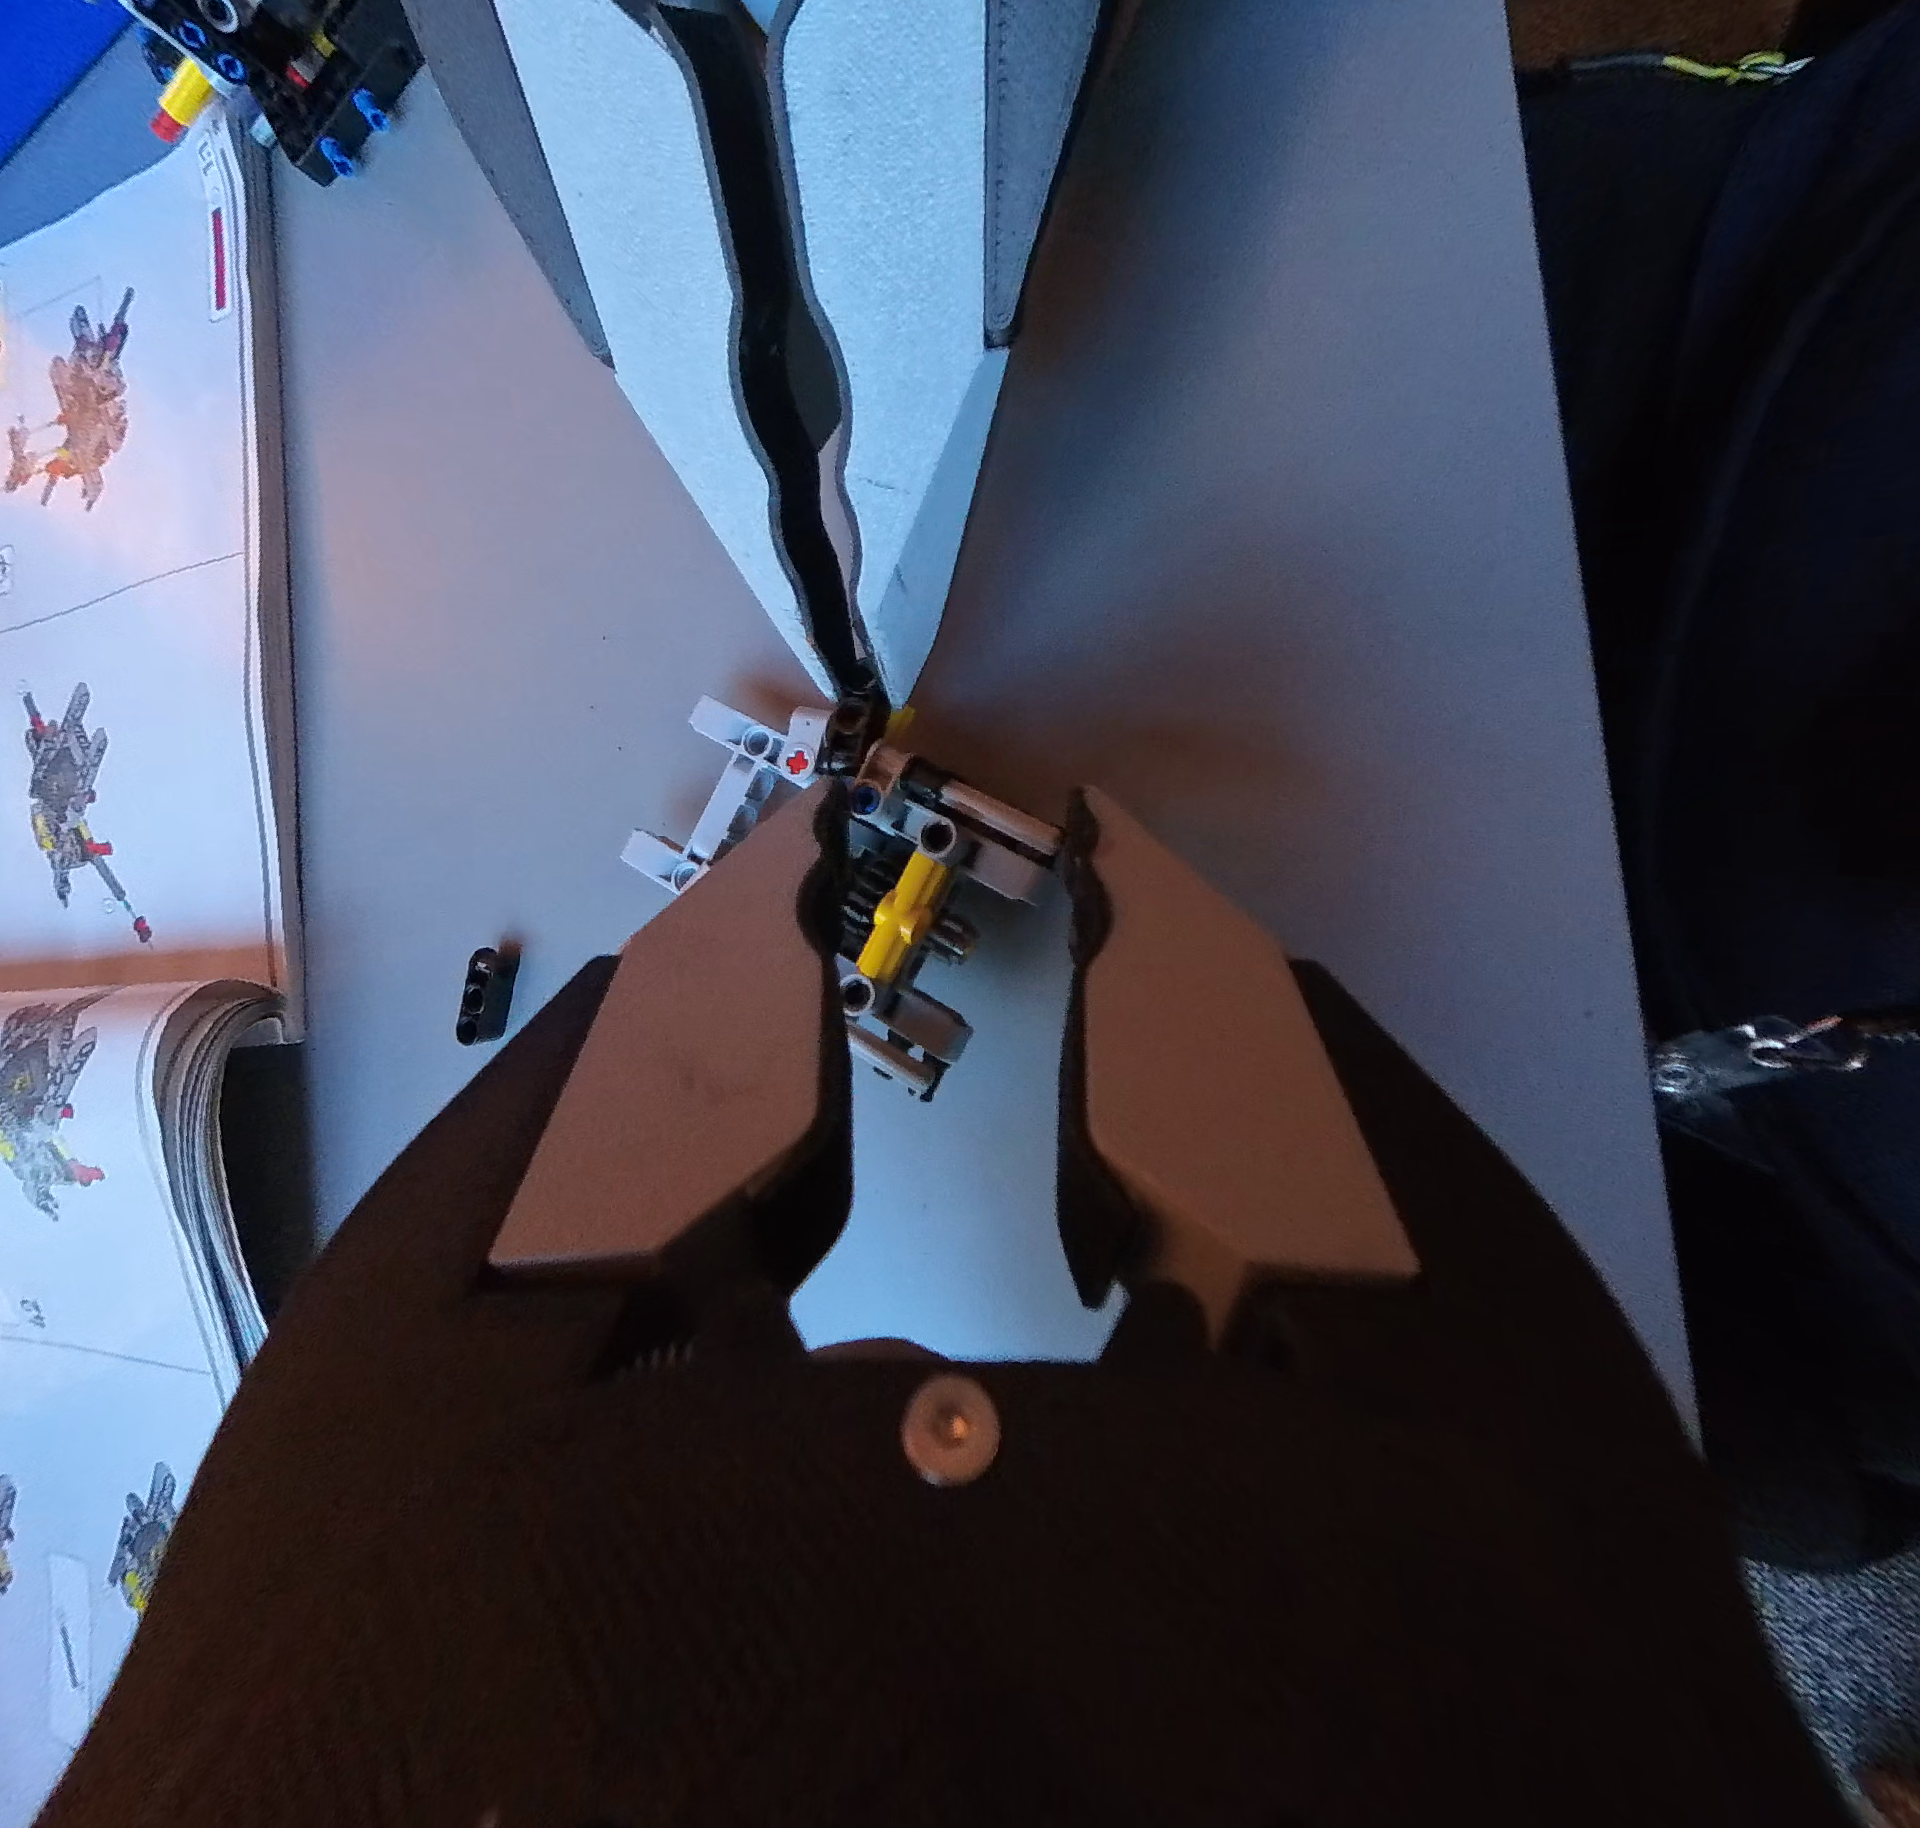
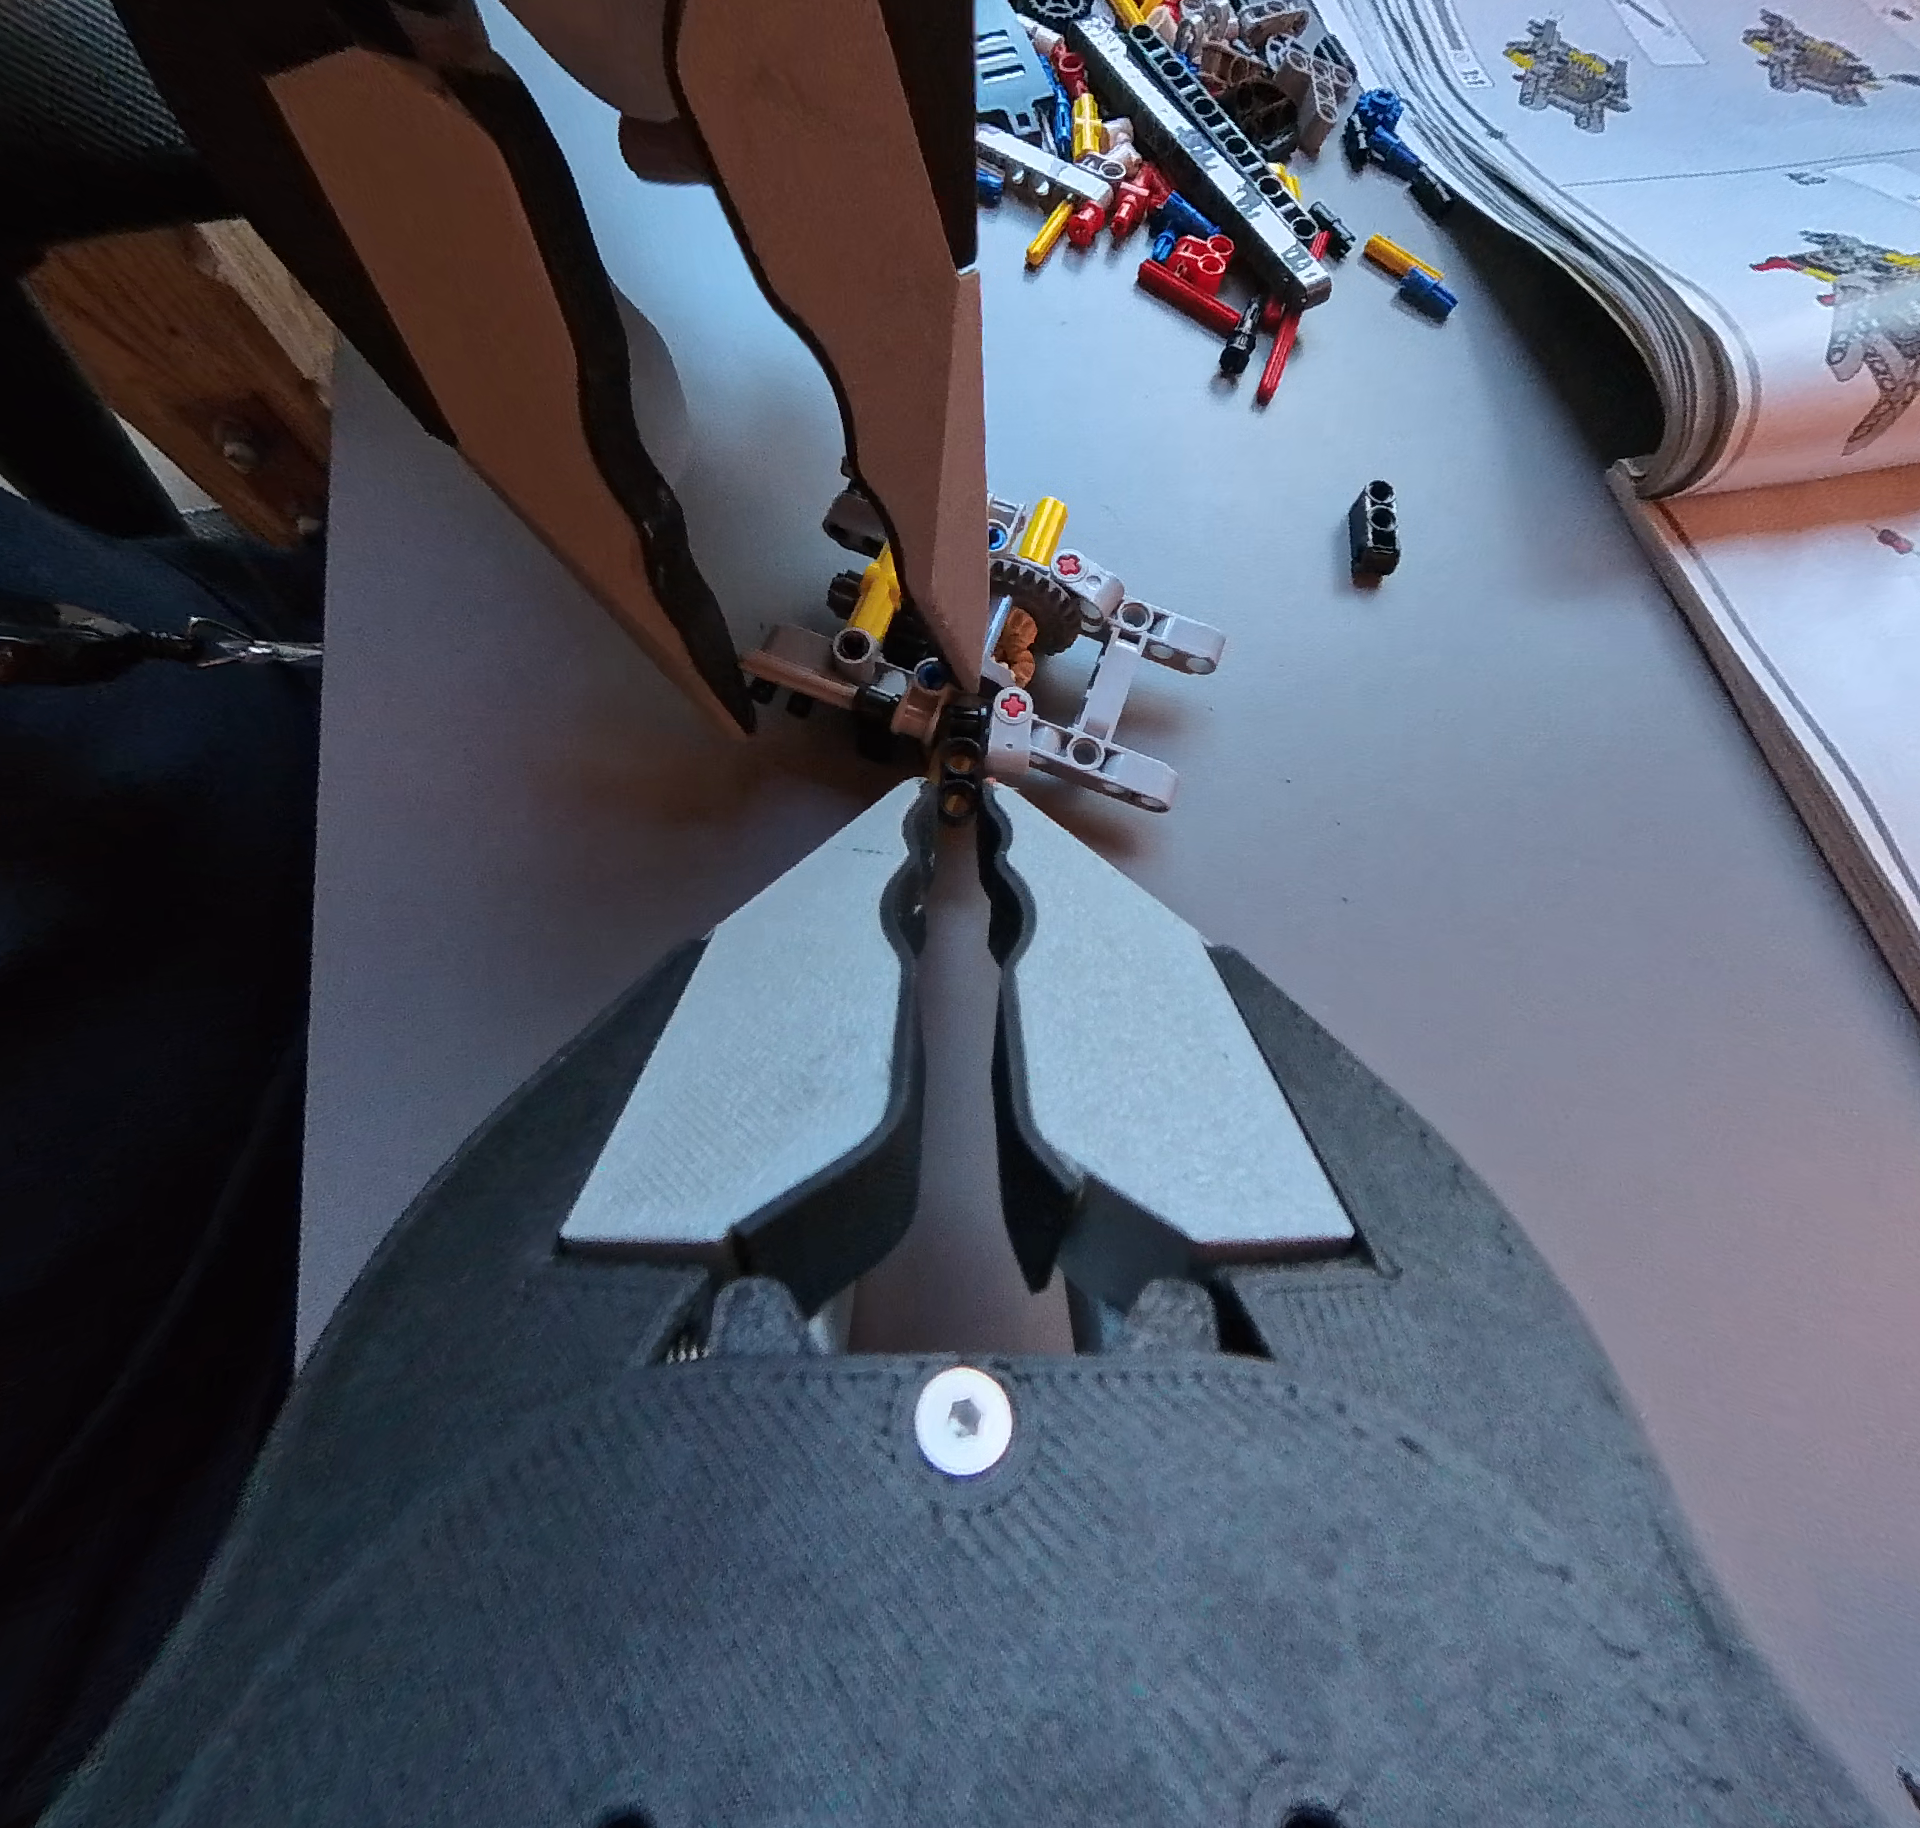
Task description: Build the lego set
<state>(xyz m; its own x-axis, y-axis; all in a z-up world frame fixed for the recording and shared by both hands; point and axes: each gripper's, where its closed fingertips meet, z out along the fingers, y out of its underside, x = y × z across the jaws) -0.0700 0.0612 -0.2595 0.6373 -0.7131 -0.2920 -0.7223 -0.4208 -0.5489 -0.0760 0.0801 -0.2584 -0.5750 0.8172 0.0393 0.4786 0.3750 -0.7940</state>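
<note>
A small building-toy assembly [image 1: 997, 833] of light grey beams, a yellow piece, gears and red axle ends lies on the grey table [image 1: 1299, 531]. My left gripper [image 1: 956, 812], with brown fingers, is closed on its grey beam part, one pad at each end. It comes down from the top in the right wrist view [image 2: 852, 698]. My right gripper [image 2: 958, 802], with pale grey fingers, is shut on a small black holed piece [image 2: 961, 765]. It holds that piece against the assembly [image 2: 1101, 677], beside a white connector. The right gripper [image 1: 862, 682] and black piece [image 1: 854, 724] also show in the left wrist view.
A loose black holed piece [image 2: 1374, 528] lies on the table nearby. A pile of coloured loose parts [image 2: 1195, 116] sits farther off. An open instruction booklet [image 2: 1714, 168] lies along one side. A black built model [image 1: 291, 33] stands near the booklet. A person's dark clothing [image 1: 1766, 531] lies past the table edge. Less than 4 cm separates the two grippers' tips.
</note>
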